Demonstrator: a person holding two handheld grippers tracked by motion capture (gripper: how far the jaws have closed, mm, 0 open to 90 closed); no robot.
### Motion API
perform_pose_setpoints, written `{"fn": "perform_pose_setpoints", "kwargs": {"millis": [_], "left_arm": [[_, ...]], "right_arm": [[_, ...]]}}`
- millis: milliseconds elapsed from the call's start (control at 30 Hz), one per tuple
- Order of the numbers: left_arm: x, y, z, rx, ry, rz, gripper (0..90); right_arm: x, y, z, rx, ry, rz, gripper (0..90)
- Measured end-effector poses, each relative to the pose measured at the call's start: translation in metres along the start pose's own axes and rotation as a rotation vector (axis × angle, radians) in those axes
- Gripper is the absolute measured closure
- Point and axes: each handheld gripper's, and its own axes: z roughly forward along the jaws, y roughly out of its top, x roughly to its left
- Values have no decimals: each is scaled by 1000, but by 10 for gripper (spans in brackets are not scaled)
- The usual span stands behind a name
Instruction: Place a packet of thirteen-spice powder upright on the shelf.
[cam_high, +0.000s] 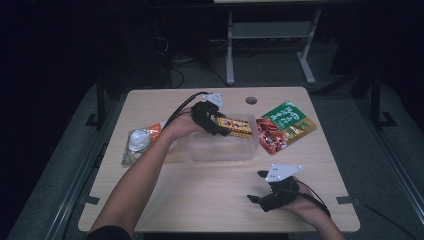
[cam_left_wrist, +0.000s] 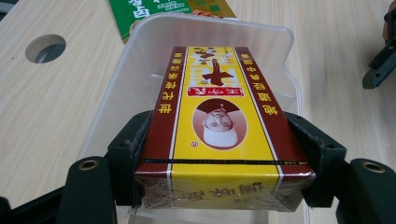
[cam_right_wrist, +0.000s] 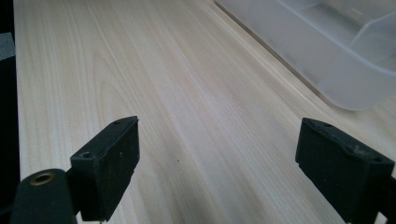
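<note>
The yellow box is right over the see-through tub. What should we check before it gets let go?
1. Left gripper holds the yellow box by both long sides: ok.
2. Box is over the clear tub, not the table: ok.
3. Tub has room where the box will land: ok, the part in view looks empty.
4. Box is low enough to drop softly: cannot tell.
5. Right gripper is away from the tub, jaws open with nothing between them: ok.
6. Green packet and red packet lie outside the tub, out of the way: ok.
</note>
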Motion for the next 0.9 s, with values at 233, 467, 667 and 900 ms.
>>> {"fn": "perform_pose_setpoints", "kwargs": {"millis": [233,467,667,900], "left_arm": [[1,7,3,8,-4,7,311],[1,12,7,-5,-2,13,310],[1,15,10,-14,-5,12,310],[3,20,8,-55,-12,1,307]], "right_arm": [[1,1,1,3,5,1,133],[0,1,0,2,4,1,133],[0,1,0,1,6,1,133],[0,1,1,0,9,0,133]]}}
